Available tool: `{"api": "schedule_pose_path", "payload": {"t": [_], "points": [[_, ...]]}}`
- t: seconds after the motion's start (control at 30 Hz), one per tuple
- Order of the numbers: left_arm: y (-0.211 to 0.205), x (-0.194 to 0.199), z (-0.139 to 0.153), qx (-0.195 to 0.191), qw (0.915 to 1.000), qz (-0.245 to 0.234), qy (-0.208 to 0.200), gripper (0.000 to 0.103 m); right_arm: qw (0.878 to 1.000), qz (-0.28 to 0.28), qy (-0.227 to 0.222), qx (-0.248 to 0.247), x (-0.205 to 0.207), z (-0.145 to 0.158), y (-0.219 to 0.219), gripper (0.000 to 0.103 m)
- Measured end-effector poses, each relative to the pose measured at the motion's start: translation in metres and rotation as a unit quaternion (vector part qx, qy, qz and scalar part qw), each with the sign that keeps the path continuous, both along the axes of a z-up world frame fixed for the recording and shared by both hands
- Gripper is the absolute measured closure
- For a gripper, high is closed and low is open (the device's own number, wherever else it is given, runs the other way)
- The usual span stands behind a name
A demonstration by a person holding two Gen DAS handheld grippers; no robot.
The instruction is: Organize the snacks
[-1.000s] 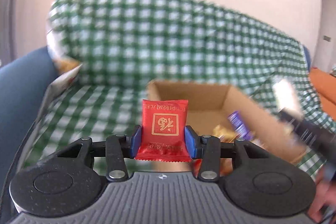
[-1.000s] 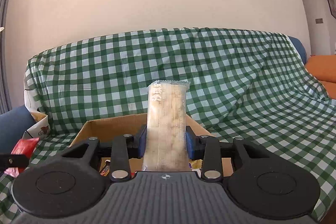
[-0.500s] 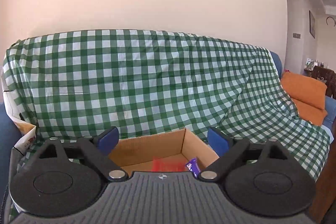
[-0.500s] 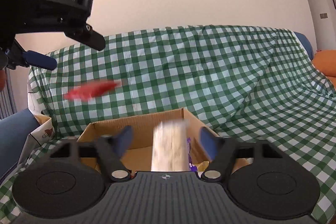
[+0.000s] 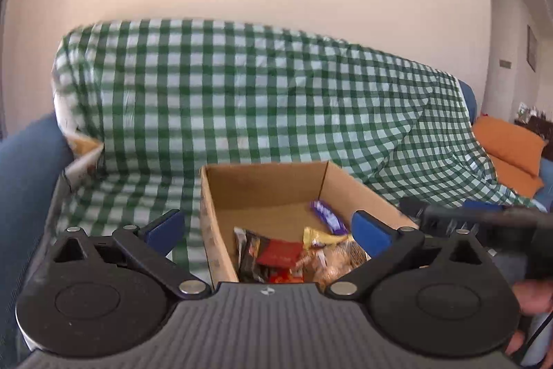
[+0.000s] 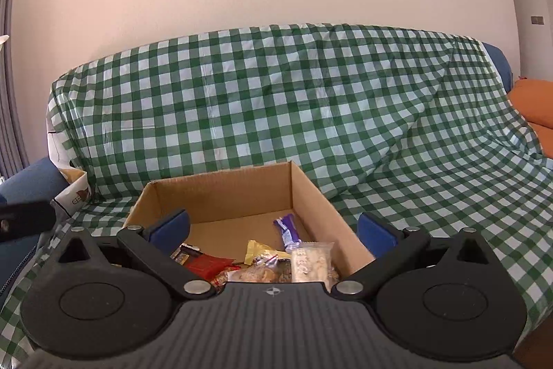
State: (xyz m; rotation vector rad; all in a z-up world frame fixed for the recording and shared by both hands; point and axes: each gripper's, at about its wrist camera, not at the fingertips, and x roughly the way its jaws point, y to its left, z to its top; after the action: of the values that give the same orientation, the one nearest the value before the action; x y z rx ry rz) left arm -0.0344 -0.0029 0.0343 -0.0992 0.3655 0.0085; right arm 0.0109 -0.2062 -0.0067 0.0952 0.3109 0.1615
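An open cardboard box (image 5: 266, 185) (image 6: 224, 196) sits on the checked sofa seat with several snacks inside. The red packet (image 5: 280, 253) (image 6: 207, 265) lies in the box among them. In the right wrist view the pale cracker bar (image 6: 308, 260) rests on the pile beside a purple packet (image 6: 287, 229) and a yellow one (image 6: 259, 251). My left gripper (image 5: 268, 227) hangs above the box's near side, its jaws opening wide with nothing between them. My right gripper (image 6: 274, 229) is also over the box, jaws opening and empty.
A green checked cloth (image 6: 311, 99) covers the sofa back and seat. A white printed carton (image 6: 74, 196) stands at the left by the blue armrest (image 5: 24, 168). Orange cushions (image 5: 511, 154) lie far right. A person's hand (image 5: 532, 293) holds the right gripper.
Both grippers have opened from shut to wide. The red packet left the left gripper and the pale bar left the right one; both now lie in the box.
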Motion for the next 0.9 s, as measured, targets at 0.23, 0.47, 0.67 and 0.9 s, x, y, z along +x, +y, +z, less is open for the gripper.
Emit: {"api": "schedule_pose_path", "payload": {"t": [0.23,0.47,0.67,0.9], "points": [[-0.006,0.018,-0.04,-0.001,0.9945,0.017,0.104,0.0,0.998,0.017,0.042,-0.044,-0.01,-0.002,-0.016,0.001],[0.015,0.026,-0.038,-0.021,0.9928,0.039,0.111,0.0,0.992,0.035,0.117,-0.028,0.002,-0.021,-0.004,0.001],[0.014,0.03,-0.043,-0.02,0.991,0.035,0.128,0.0,0.99,0.049,0.126,-0.037,0.008,-0.023,0.005,0.001],[0.0,0.032,-0.049,-0.019,0.99,0.016,0.138,0.0,0.99,0.058,0.116,-0.06,0.006,-0.023,0.011,0.001]]}}
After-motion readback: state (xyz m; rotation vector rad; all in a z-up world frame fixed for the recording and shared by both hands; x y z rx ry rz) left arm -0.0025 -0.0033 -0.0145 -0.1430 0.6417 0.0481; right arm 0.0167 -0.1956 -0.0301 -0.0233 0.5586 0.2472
